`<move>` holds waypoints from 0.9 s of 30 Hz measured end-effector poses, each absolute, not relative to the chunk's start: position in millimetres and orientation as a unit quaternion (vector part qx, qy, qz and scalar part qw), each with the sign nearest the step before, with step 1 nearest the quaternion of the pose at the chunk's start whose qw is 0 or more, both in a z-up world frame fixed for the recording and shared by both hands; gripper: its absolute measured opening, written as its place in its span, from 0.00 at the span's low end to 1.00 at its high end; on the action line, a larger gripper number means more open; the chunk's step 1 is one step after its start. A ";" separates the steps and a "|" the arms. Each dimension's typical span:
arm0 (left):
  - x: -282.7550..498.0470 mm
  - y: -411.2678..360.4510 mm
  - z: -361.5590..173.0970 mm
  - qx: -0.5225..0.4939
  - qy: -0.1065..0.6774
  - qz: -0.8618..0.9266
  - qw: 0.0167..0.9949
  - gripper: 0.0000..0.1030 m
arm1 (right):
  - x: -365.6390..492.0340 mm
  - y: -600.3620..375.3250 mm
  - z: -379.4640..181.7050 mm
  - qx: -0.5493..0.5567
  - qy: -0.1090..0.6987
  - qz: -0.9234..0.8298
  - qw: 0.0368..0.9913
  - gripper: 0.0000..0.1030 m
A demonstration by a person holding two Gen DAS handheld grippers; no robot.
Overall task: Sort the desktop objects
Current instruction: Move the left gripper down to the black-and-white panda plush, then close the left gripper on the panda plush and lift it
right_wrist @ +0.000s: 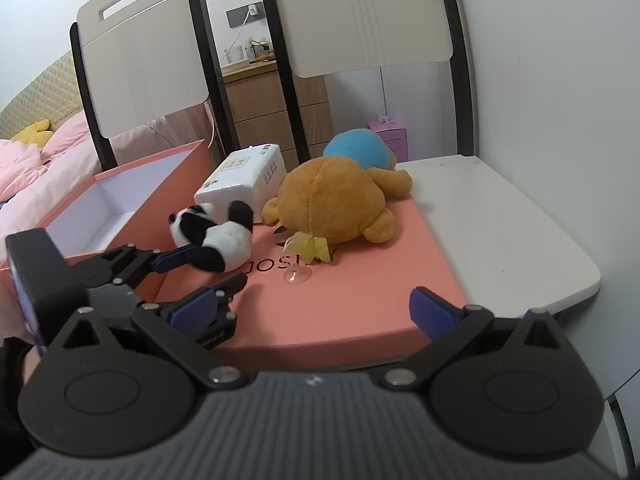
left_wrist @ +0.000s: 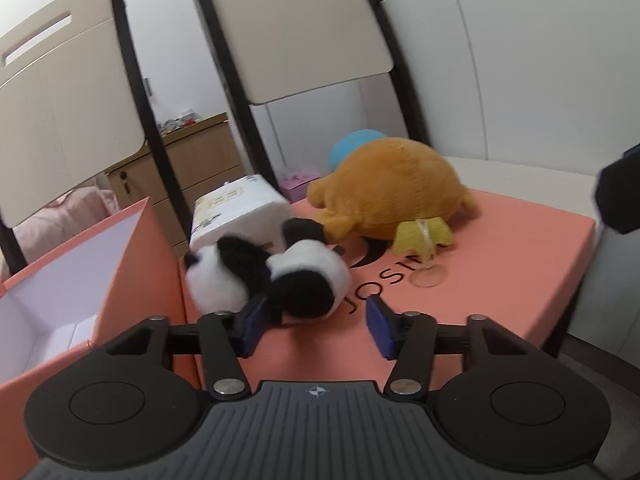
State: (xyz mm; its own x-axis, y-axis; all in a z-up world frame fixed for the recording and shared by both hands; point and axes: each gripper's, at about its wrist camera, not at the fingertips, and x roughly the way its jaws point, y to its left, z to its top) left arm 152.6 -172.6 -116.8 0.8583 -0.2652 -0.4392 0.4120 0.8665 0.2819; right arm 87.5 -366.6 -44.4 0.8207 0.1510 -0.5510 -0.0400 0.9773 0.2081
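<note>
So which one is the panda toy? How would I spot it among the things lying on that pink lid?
Find the flat pink lid beside the open pink box. At the lid's box-side edge, in front of the white tissue pack, lies the panda. It is the only black-and-white toy, far smaller than the orange bear.

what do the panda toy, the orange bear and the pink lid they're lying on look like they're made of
Panda toy: soft plush, going by its fuzzy black and white pile.
Orange bear: short-pile plush with a visible stitched seam down the back, probably stuffed fabric.
Pink lid: smooth matte surface with crisp edges and printed dark lettering, likely paper-covered cardboard, though that cannot be confirmed from looks alone.
</note>
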 end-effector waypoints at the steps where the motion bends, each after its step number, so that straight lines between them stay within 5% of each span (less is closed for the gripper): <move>1: 153.4 -171.6 -116.8 0.183 0.198 -0.178 0.947 0.39 | 87.3 -366.0 -44.2 0.093 0.295 0.051 0.950 1.00; 22: 161.9 -162.0 -101.8 0.103 0.179 -0.183 0.961 0.36 | 88.2 -357.6 -49.7 0.080 0.303 0.056 0.948 1.00; 27: 158.0 -160.6 -96.1 0.113 0.165 -0.181 0.963 0.25 | 90.0 -355.6 -54.7 0.073 0.311 0.054 0.946 1.00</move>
State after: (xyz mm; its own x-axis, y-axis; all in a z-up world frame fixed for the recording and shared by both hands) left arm 158.0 -160.6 -96.1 0.8804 -0.3107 -0.3582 0.3850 0.9094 0.1575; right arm 90.0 -355.6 -54.7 0.8010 0.1479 -0.5801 -0.0577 0.9836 0.1711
